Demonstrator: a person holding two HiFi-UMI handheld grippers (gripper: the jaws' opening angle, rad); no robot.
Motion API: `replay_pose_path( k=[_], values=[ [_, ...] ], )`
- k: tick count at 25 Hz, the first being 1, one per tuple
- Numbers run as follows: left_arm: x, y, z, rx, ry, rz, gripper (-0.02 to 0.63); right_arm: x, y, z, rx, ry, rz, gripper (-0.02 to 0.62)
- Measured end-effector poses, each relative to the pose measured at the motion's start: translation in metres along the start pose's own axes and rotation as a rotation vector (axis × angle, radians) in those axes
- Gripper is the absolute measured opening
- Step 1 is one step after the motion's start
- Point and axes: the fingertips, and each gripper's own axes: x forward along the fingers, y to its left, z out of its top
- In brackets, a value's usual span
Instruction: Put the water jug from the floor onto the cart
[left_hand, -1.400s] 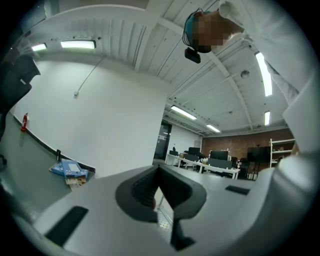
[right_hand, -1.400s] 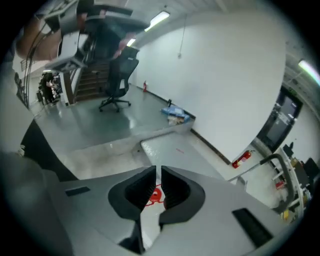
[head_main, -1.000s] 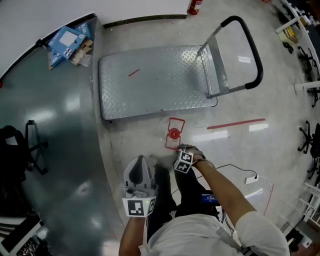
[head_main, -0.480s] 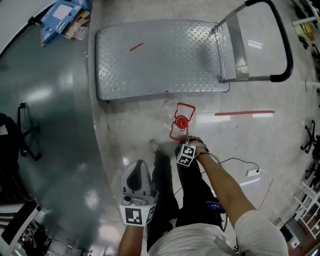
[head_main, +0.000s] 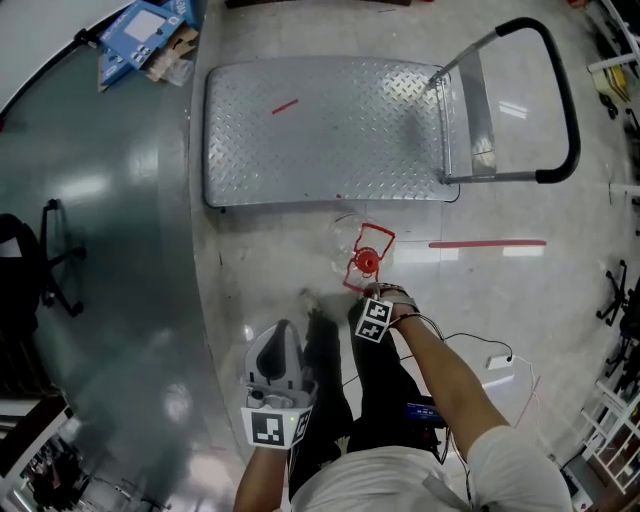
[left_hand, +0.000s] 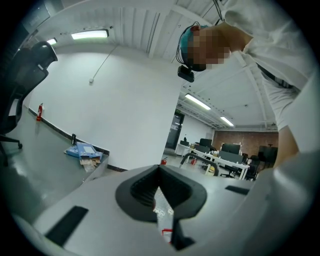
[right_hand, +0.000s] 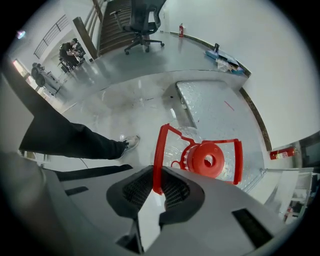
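The water jug (head_main: 362, 255) is clear plastic with a red cap (right_hand: 207, 160) and a red carry handle (right_hand: 159, 145). It stands on the floor just in front of the cart (head_main: 320, 130), a flat steel platform with a black push bar (head_main: 565, 100). My right gripper (head_main: 371, 293) points straight down over the jug. Its jaws are closing, and the pads (right_hand: 172, 192) press on one side of the red handle. My left gripper (head_main: 279, 335) hangs apart at the lower left, shut and holding nothing; in its own view, the left gripper (left_hand: 160, 192) faces the far wall.
The person's dark trouser legs (head_main: 335, 385) and a shoe (right_hand: 129, 143) stand right behind the jug. A red tape line (head_main: 487, 243) lies on the floor to the right, cables and a white power strip (head_main: 497, 360) beyond it. An office chair (head_main: 40, 265) stands left; blue boxes (head_main: 150, 30) top left.
My right gripper has come down onto the jug's red handle, opened and closed round it. The left gripper has sunk a little. The head view has shifted towards the cart.
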Motion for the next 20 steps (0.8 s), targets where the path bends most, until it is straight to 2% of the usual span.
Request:
replay_pose_path(
  k=[7, 11, 14, 17, 20],
  values=[
    [-0.009, -0.010, 0.029, -0.016, -0.046, 0.023, 0.003, -0.067, 0.005, -0.009, 0.022, -0.023, 0.094, 0.049],
    [-0.003, -0.022, 0.059, 0.012, -0.105, 0.022, 0.003, -0.112, -0.004, -0.008, 0.024, -0.040, 0.155, 0.051],
    [-0.002, -0.036, 0.081, 0.012, -0.129, 0.055, 0.003, -0.151, -0.009, -0.010, 0.018, -0.048, 0.174, 0.054],
    [-0.005, -0.050, 0.095, 0.002, -0.136, 0.086, 0.004, -0.182, -0.014, -0.011, 0.001, -0.075, 0.173, 0.054],
    [0.002, -0.059, 0.112, 0.022, -0.173, 0.097, 0.004, -0.199, -0.039, -0.006, -0.044, -0.103, 0.131, 0.054]
  ],
)
